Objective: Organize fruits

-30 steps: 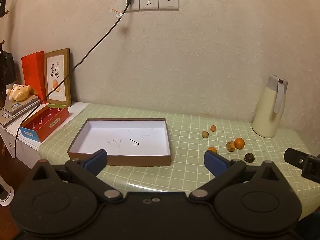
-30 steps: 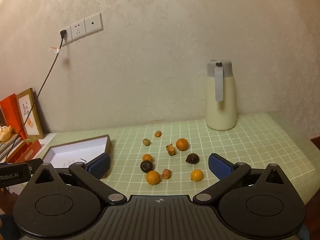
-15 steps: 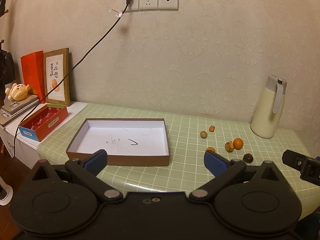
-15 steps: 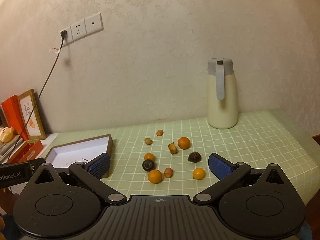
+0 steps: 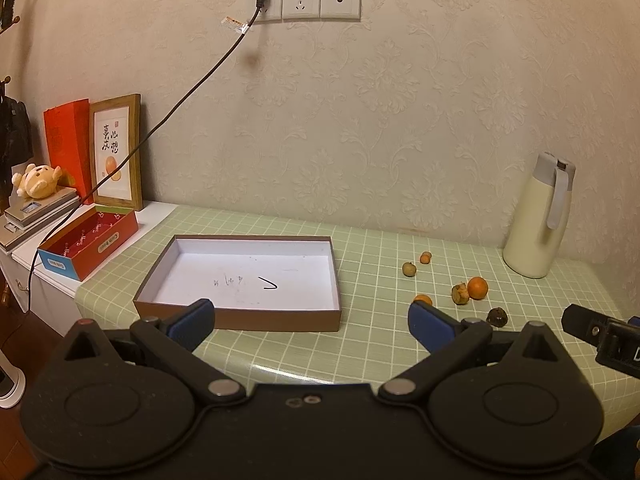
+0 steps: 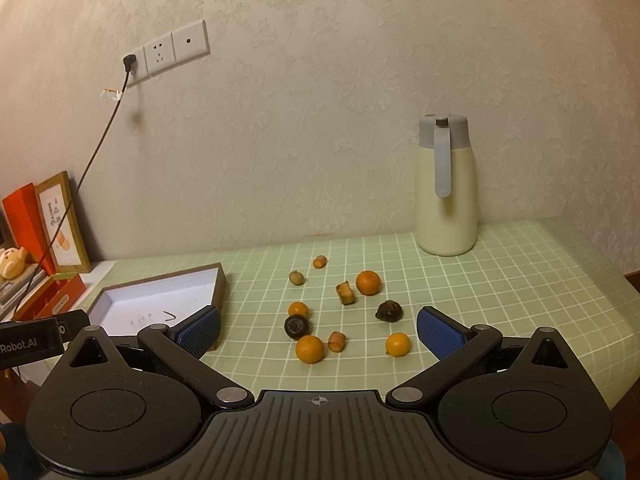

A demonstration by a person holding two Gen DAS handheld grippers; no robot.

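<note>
Both grippers open, empty. Right gripper [image 6: 318, 330]: straddle nearest orange [image 6: 309, 349], right of brown tray [image 6: 219, 280]; close gently.

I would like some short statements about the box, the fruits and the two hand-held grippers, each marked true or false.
1. The box holds no fruit. True.
2. The left hand-held gripper is shut on an orange. False: it is open and holds nothing.
3. The fruits lie on the table between the box and the flask. True.
4. The flask lies on its side. False: it stands upright near the wall.
5. The right hand-held gripper is open. True.
</note>
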